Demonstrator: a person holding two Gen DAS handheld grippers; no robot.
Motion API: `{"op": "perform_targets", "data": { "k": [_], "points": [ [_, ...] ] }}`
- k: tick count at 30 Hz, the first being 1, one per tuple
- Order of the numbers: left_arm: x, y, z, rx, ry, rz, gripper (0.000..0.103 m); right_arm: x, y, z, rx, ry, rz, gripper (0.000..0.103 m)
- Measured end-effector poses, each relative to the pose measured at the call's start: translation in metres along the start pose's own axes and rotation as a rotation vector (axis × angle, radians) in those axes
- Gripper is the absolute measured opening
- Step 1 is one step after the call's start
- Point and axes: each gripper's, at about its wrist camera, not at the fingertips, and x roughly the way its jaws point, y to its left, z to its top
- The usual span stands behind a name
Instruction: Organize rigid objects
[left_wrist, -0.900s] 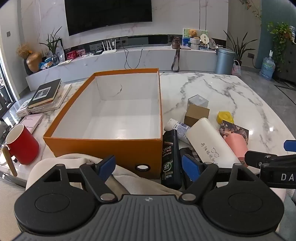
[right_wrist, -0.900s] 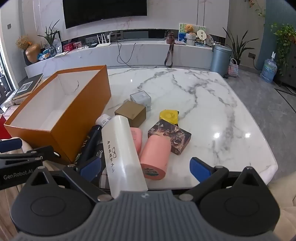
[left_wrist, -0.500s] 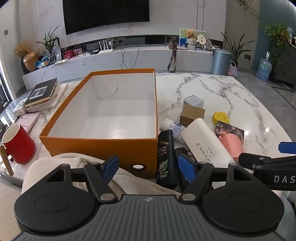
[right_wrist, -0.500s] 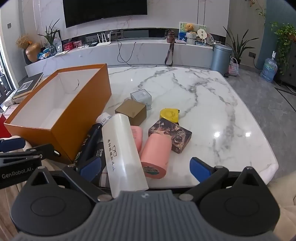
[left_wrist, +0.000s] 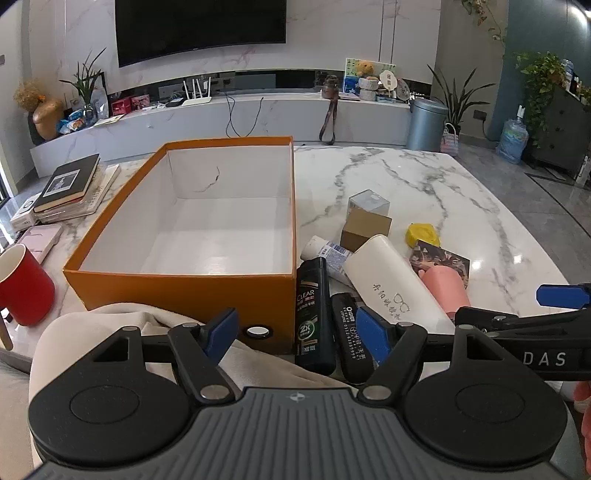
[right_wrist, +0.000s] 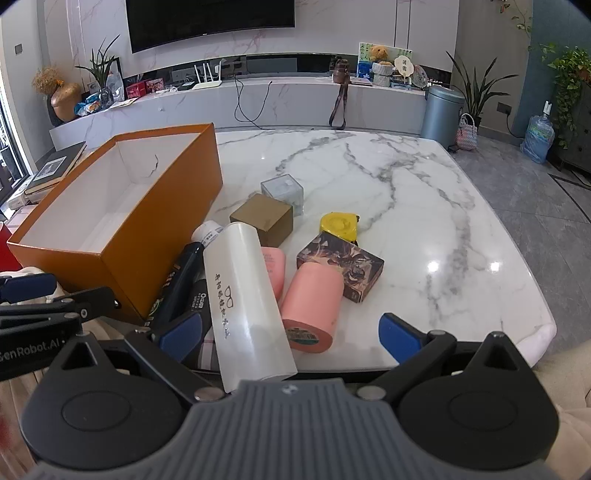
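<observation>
An empty orange box (left_wrist: 184, 288) (right_wrist: 159, 236) sits on the marble table. To its right lies a pile: a black shampoo bottle (left_wrist: 312, 314), a black case (left_wrist: 349, 339), a white cylinder (left_wrist: 391, 284) (right_wrist: 243, 295), a pink roll (right_wrist: 312, 306), a patterned box (right_wrist: 340, 266), a yellow tape measure (right_wrist: 338, 225), a brown box (right_wrist: 264, 218) and a clear cube (right_wrist: 282, 190). My left gripper (left_wrist: 295, 332) is open and empty at the box's near right corner. My right gripper (right_wrist: 290, 332) is open and empty, near the white cylinder and pink roll.
A red mug (left_wrist: 22, 288) stands at the left table edge, with stacked books (left_wrist: 70, 184) and a pink item (left_wrist: 40, 240) behind it. A beige cloth (left_wrist: 147, 321) lies by the box's front. The table's near edge (right_wrist: 480, 354) is close to my right gripper.
The left gripper has shifted slightly right and back, so the box and pile sit a little further left in its view. The right gripper has barely moved. Nothing was grasped.
</observation>
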Motion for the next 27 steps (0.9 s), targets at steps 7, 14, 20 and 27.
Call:
{"op": "perform_targets", "data": {
  "k": [7, 14, 20, 27],
  "points": [
    [-0.0008, -0.0011, 0.0002, 0.004, -0.01, -0.021, 0.085, 0.0005, 0.0002, -0.0002, 0.0, 0.002, -0.001, 0.101],
    [-0.0005, -0.0031, -0.0001, 0.01, -0.011, -0.008, 0.078, 0.0011, 0.001, -0.0006, 0.0, 0.002, -0.001, 0.1],
    [0.0004, -0.0038, -0.0005, 0.016, -0.009, -0.004, 0.078, 0.0008, 0.0008, -0.0006, -0.001, 0.003, -0.001, 0.101],
    [0.0002, -0.004, -0.0007, 0.015, -0.008, -0.008, 0.078, 0.0011, 0.0011, -0.0007, 0.0, 0.004, -0.001, 0.101]
  ]
}}
